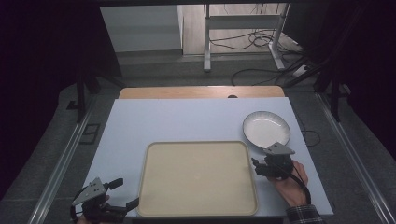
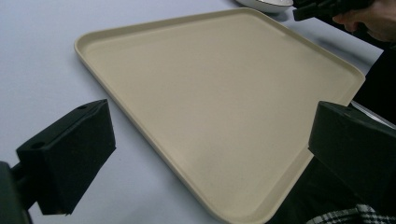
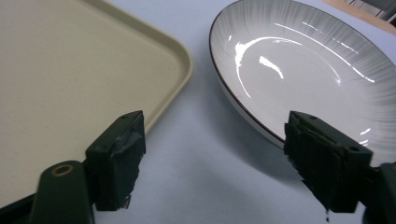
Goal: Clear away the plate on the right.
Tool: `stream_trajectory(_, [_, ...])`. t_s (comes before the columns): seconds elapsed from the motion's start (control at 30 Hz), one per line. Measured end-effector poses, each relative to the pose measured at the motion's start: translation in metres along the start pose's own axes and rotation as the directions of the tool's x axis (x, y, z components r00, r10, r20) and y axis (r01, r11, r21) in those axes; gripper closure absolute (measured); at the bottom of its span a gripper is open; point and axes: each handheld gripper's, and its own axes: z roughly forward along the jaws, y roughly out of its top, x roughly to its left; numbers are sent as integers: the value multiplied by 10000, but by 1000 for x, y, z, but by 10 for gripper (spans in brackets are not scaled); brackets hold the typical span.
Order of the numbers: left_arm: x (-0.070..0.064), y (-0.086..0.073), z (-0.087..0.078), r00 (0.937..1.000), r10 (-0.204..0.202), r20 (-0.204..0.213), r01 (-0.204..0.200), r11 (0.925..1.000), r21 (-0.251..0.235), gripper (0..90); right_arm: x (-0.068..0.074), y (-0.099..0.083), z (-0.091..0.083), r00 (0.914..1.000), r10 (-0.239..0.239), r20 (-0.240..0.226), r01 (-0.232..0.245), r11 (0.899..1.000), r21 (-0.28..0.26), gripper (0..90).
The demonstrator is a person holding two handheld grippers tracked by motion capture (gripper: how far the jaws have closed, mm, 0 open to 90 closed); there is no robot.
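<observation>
Right gripper (image 1: 268, 164) is hovering just beside the near rim of the white plate (image 1: 266, 129), jaws spread wide and holding nothing; in the right gripper view the plate (image 3: 308, 70) is lying just ahead of the jaws, the beige tray (image 3: 70, 79) to its left, apart from it; left gripper (image 1: 122, 193) is sitting at the tray's near left corner (image 1: 144, 205), jaws likewise parted and empty; plate is resting on the pale blue table (image 1: 177, 121), beyond the tray's far right corner.

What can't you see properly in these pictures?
- High view: the left gripper is cut off by the bottom edge.
- Left gripper view: the plate is cut off by the top edge.
- Right gripper view: the tray runs off the left edge.
</observation>
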Motion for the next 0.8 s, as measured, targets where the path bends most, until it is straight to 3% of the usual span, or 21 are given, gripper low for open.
stream_trajectory(0.17, [0,0,0,10000,12,8,-12,10000,29,4,1,2,4,9969,-628,480,613,9976,313,276])
stream_trajectory(0.27, [0,0,0,10000,18,22,-18,10000,50,4,1,5,5,9949,-871,517,843,9950,526,292])
stream_trajectory(0.43, [0,0,1,10000,44,30,-44,10000,69,5,2,8,7,9855,-1481,831,1413,9865,825,312])
stream_trajectory(0.5, [0,0,1,10000,42,28,-42,10000,72,5,2,8,9,9793,-1762,1000,1676,9818,888,325])
stream_trajectory(0.6, [0,0,1,10000,27,33,-27,10000,72,5,2,7,11,9634,-2300,1377,2170,9707,1036,348])
stream_trajectory(0.8, [0,0,1,10000,47,37,-47,9999,97,5,1,5,17,9365,-2990,1831,2746,9503,1469,380])
